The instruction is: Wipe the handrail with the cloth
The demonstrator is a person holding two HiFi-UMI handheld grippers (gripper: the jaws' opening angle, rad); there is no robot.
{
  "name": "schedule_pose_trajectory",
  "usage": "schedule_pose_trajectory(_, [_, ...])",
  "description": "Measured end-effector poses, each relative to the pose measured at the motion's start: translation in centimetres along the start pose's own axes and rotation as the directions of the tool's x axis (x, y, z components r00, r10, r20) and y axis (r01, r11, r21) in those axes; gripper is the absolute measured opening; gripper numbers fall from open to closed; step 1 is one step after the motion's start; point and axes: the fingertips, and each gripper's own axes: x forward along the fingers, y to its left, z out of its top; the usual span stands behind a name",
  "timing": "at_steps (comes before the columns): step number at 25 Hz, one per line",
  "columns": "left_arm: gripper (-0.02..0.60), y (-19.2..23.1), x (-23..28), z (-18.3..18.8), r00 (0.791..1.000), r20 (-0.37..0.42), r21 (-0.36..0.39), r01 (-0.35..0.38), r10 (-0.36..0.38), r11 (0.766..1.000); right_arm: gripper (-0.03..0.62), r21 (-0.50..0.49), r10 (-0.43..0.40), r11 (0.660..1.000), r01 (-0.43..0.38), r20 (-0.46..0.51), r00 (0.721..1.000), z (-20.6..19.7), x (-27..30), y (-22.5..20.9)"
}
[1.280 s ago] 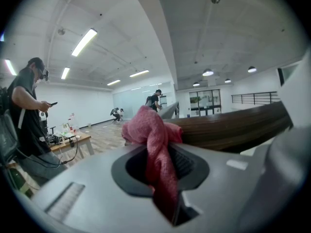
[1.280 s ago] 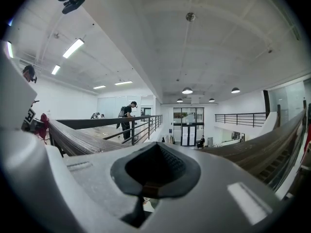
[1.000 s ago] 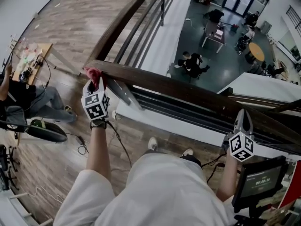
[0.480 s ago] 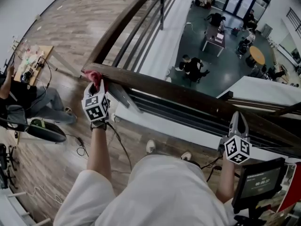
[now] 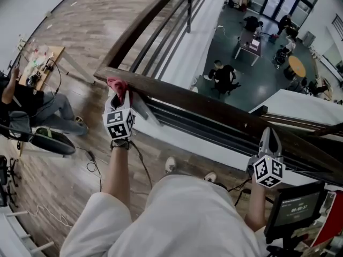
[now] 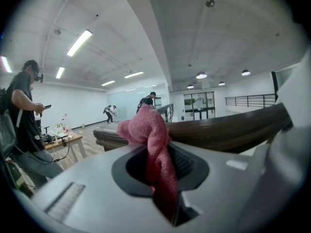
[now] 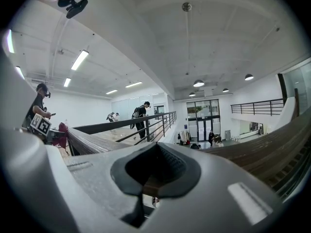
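Cloth (image 5: 117,84): pink, against handrail (image 5: 214,107) top near its left corner; pinched by left gripper (image 5: 120,94).
Right gripper (image 5: 269,137): pressed together, empty.
Risk: loose pinch, so snagging could drop cloth over the rail edge.

Ceiling strip lights (image 6: 80,41) cast bright, even light everywhere, leaving hardly any shadow. Both gripper views bulge like fisheyes, black at the corners and soft up close.

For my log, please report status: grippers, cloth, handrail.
Left gripper shut on pink cloth, at handrail corner. Right gripper shut, empty. Nothing in the way.
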Motion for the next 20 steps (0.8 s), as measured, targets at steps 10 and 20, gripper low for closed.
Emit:
schedule_pose_trajectory(10, [0.074,-4.2,-0.9,-0.7,0.999,0.005,0.006,0.049,-0.049,0.999,0.003,-0.013,0.041,0.999,-0.041,-0.010,0.999,-0.4,0.5,1.9])
schedule_pose_trajectory(20, [0.075,-8.0,-2.1,-1.2,0.994,-0.002,0.052,0.108,-0.108,0.993,0.003,-0.007,0.071,0.997,-0.072,-0.026,0.997,-0.9,0.8,3.6])
